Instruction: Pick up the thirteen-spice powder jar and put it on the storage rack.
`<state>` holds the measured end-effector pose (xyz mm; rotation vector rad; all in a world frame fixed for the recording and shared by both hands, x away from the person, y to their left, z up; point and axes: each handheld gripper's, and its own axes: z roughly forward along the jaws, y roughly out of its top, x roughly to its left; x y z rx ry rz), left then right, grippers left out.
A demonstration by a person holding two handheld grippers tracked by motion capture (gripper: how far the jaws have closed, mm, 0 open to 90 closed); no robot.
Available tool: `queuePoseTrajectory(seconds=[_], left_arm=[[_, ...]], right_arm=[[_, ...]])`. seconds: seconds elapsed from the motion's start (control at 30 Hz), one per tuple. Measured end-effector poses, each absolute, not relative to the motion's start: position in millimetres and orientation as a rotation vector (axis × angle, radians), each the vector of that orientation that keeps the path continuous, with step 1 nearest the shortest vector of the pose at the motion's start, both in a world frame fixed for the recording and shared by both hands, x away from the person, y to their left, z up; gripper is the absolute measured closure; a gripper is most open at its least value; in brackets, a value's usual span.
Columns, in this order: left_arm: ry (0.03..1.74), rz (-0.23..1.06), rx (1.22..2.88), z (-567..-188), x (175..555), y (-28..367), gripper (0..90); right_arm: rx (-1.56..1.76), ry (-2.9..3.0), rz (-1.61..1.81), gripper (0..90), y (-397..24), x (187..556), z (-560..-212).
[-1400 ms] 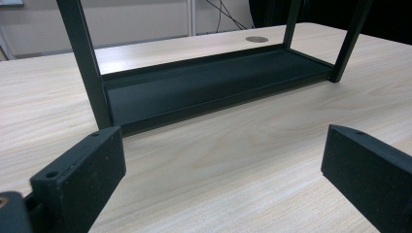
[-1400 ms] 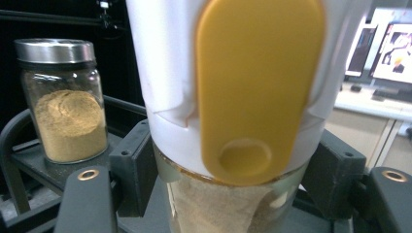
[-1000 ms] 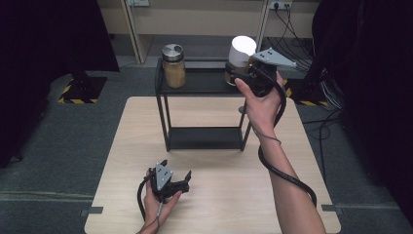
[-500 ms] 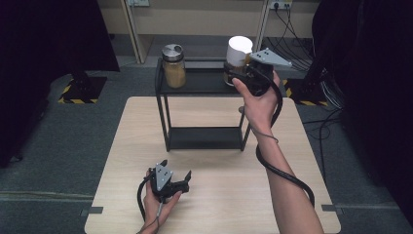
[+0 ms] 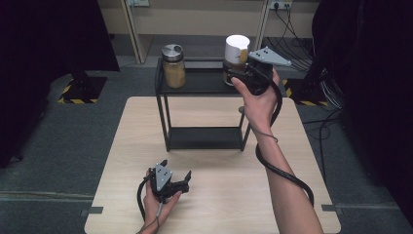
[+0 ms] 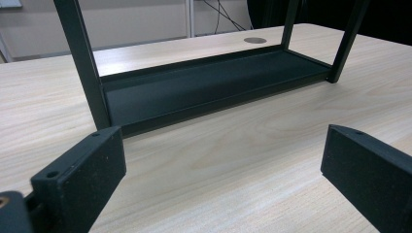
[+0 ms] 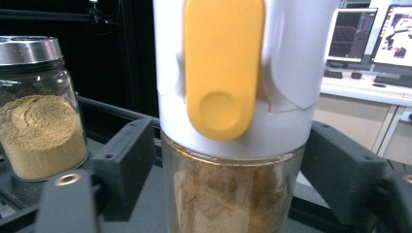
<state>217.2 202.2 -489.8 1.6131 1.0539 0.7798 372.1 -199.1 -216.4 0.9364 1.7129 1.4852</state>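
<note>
Standing at the right end of the black metal shelf's (image 5: 199, 83) top tier, the white-lidded glass jar of brown powder (image 7: 233, 121) sits between the right gripper (image 5: 233, 73), whose jaws have just been opening off it: likely a completed placement. Left gripper (image 5: 181, 179) rests spread near the wooden table's (image 5: 292, 146) front edge.

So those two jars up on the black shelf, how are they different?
The white-capped jar has a tall white plastic lid with a yellow tab; the steel-lidded jar has a low metal lid. The white-capped jar stands between the right gripper's jaws, which have just been opening; the steel-lidded jar stands alone at the shelf's other end. Both are clear glass, upright, holding brownish powder.
</note>
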Motion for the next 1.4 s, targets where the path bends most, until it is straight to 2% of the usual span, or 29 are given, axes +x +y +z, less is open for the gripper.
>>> queuePoseTrajectory(seconds=[0.2,0.27,1.4], left_arm=[[1.056,0.776,1.612,-489.7,217.6,202.6,1.8],[1.057,0.776,1.610,-489.8,217.5,202.7,1.8],[1.054,0.779,1.598,-491.5,216.1,203.4,1.8]], right_arm=[[0.944,1.697,1.501,3.5,-202.0,371.2,-219.0],[0.921,1.689,1.502,1.3,-202.5,368.4,-221.5],[0.735,1.681,1.614,0.8,-253.4,315.6,-255.1]])
